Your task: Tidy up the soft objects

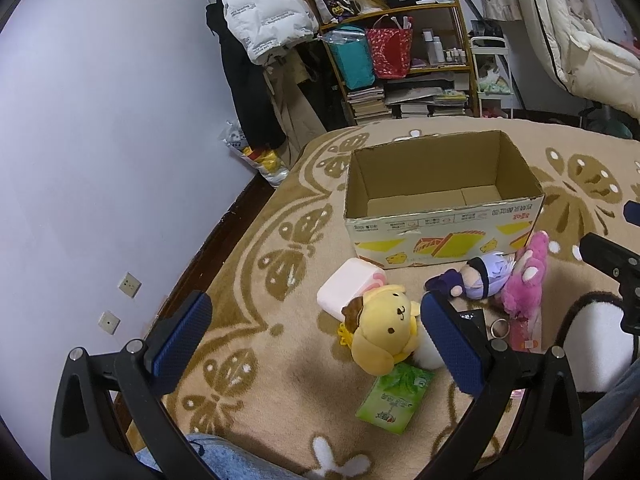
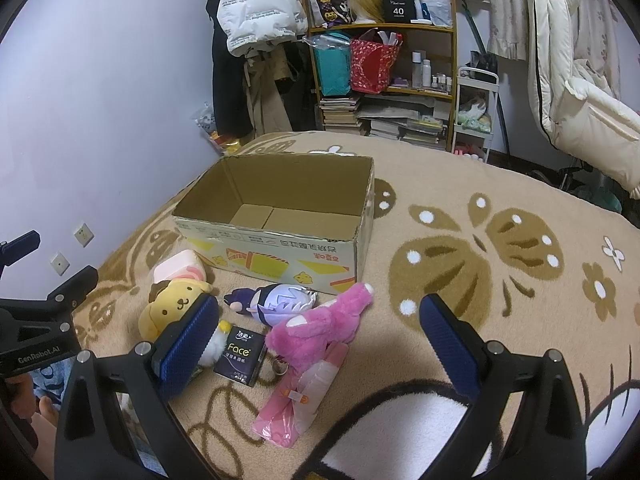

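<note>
An empty cardboard box [image 1: 440, 216] [image 2: 276, 252] stands open on the beige blanket. In front of it lie a yellow dog plush [image 1: 384, 328] [image 2: 168, 306], a purple-haired doll [image 1: 480, 278] [image 2: 280, 300], a pink plush [image 1: 524, 276] [image 2: 320, 326] and a pink-white soft block [image 1: 348, 286] [image 2: 178, 264]. My left gripper [image 1: 316, 338] is open above the blanket, just left of the yellow plush. My right gripper [image 2: 320, 340] is open, hovering over the pink plush. Both are empty.
A green tissue pack [image 1: 394, 398], a black "Face" tissue pack [image 2: 240, 356], a pink plastic bag [image 2: 298, 396] and a white furry item [image 1: 596, 344] lie near the toys. A cluttered shelf [image 1: 404, 52] and hanging coats stand behind. The bed's left edge [image 1: 224, 236] drops to the floor.
</note>
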